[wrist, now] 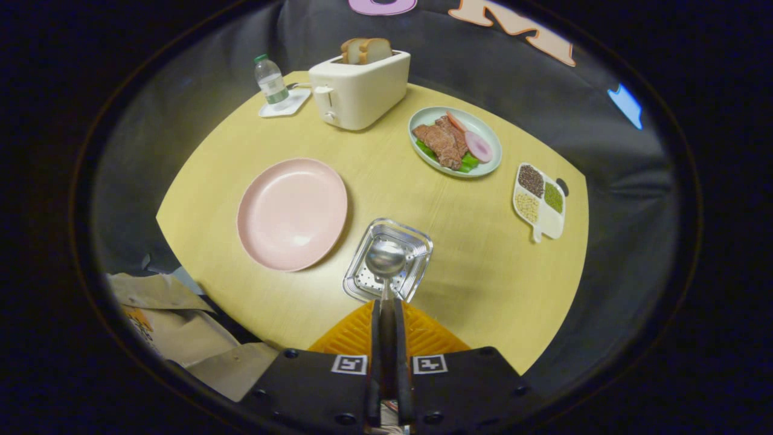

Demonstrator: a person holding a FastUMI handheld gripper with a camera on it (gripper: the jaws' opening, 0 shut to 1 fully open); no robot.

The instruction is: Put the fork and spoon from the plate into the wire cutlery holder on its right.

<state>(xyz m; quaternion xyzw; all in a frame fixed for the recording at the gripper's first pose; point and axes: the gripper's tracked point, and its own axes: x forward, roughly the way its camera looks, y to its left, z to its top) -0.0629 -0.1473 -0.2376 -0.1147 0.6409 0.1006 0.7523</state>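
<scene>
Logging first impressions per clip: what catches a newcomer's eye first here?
The spoon, pinched by its handle in the gripper, whose jaws are closed, hangs bowl-first over the wire cutlery holder. Left of it lies a bare pink plate; beyond stands a cream toaster holding bread.

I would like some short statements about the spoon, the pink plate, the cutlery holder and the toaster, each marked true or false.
1. The gripper holds the spoon by its handle. True: both fingers are closed on the handle.
2. The spoon's bowl is above the wire cutlery holder. True.
3. The pink plate has a fork lying on it. False: the plate is bare.
4. The toaster is empty. False: two slices of bread stand in its slots.
5. The cutlery holder stands on the pink plate. False: it stands on the table, beside the plate and apart from it.
</scene>
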